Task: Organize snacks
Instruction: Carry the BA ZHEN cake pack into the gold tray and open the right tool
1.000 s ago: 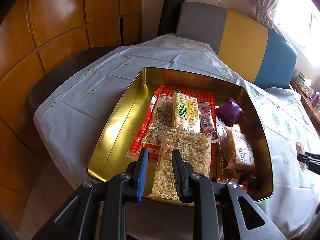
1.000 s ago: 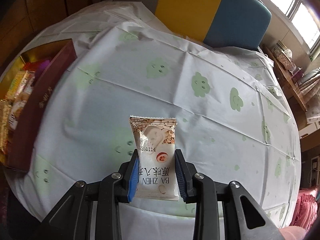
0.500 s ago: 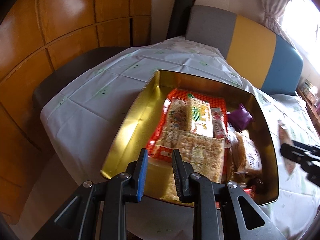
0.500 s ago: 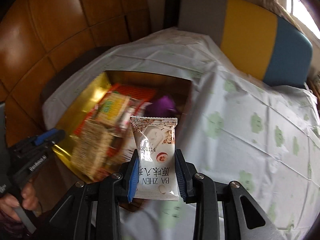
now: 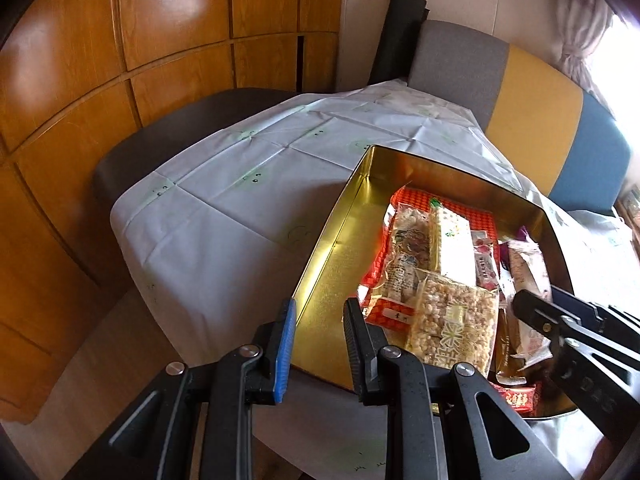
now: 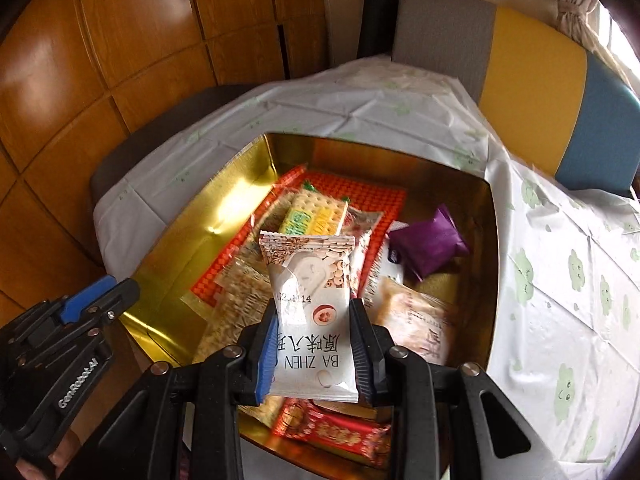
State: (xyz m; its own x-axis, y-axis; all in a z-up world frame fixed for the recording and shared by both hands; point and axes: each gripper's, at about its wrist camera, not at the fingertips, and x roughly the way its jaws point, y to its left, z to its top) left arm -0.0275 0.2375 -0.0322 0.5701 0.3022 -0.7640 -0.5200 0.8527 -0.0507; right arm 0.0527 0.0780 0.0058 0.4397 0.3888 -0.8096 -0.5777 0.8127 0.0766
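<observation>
Hovering over the near end of the gold tin (image 6: 168, 264), the right claw (image 6: 313, 354) pinches a white Ba Zhen packet (image 6: 310, 300) between its two pads, the packet's long axis running straight out ahead of the claw and its printed end nearest the pads. Directly ahead and below the packet lies the tin's floor, so the coming move, as I judge it, is a short lowering forward and a release. The tin sits on the counter (image 6: 560, 280), which is covered by a pale cloth with green faces. Inside it, beyond the packet, are a cracker packet (image 6: 316, 212) resting on a red checked packet (image 6: 360, 196), a purple pouch (image 6: 428, 244) ahead and to the right, a puffed-rice bar (image 5: 452, 324) to the left below, and a red wrapped sweet (image 6: 332, 428) just under the claw. Bare gold floor shows ahead and to the left. The left claw (image 5: 320, 344) waits with its jaws parted and nothing between them, at the tin's near left rim, so the right claw is the one placed to act. A crowded right side could make the packet slide onto others.
</observation>
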